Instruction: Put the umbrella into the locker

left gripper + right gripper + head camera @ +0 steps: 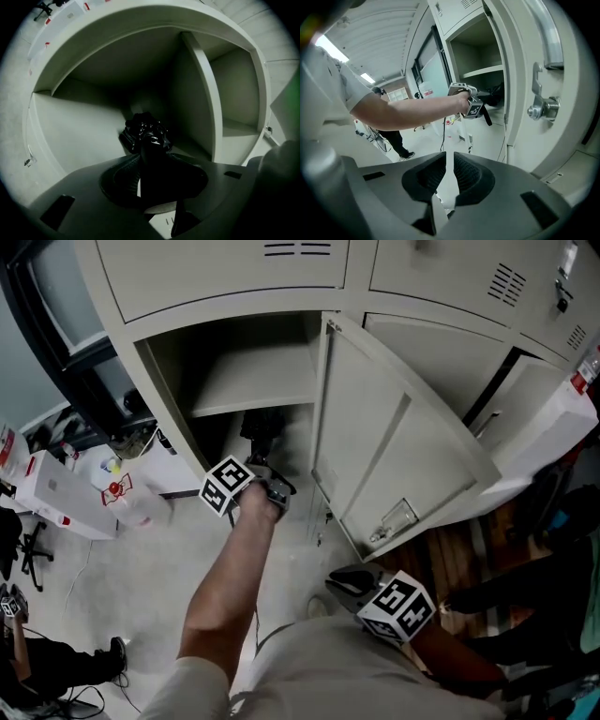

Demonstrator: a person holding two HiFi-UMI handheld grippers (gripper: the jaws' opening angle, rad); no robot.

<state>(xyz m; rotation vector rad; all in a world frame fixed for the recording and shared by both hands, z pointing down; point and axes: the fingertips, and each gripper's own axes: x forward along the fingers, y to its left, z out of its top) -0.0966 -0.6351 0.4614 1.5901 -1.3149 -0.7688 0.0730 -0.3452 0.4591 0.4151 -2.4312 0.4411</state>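
Black pads (119, 180) of the left tool (151, 161) clamp the dark umbrella (146, 133), whose bundled end reaches into the open locker (84, 136) under its shelf (258, 381). Right tool (446, 161) shows a narrow gap, empty, beside the door (394, 437).

1. We see the locker (234, 277) in pale beige-grey across the top of the head view, with a darker, shadowed inside.
2. The umbrella (146, 136) is glossy black at the centre of the left gripper view.
3. The left gripper (150, 180) and right gripper (449, 176) are dark grey with black ribbed pads.
4. We find black-and-white square patterns on the left cube (228, 487) and the right cube (403, 607).
5. The floor (122, 577) is pale speckled grey.
6. The boxes (56, 493) at the left edge are white with red marks.
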